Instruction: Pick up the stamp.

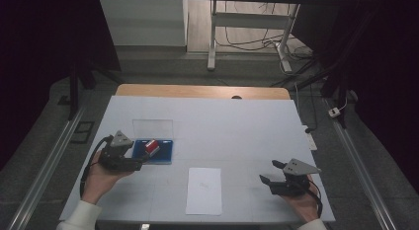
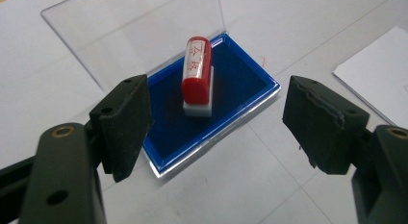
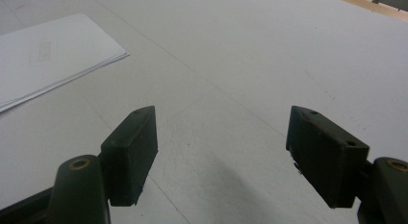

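Judged to be the reach for the 1 red stamp (image 2: 197, 72), lying on the blue ink pad (image 2: 240, 84) of the open case with its clear lid (image 2: 139, 31) flat behind; left gripper (image 2: 216, 118) poised just short of it, jaws wide, holding nothing. Next, likely called for easing forward and closing squarely on the stamp. Counted: 2 grippers, right gripper (image 3: 221, 147) also spread and empty over bare table (image 3: 269, 51), and 1 sheet of paper (image 1: 204, 189).
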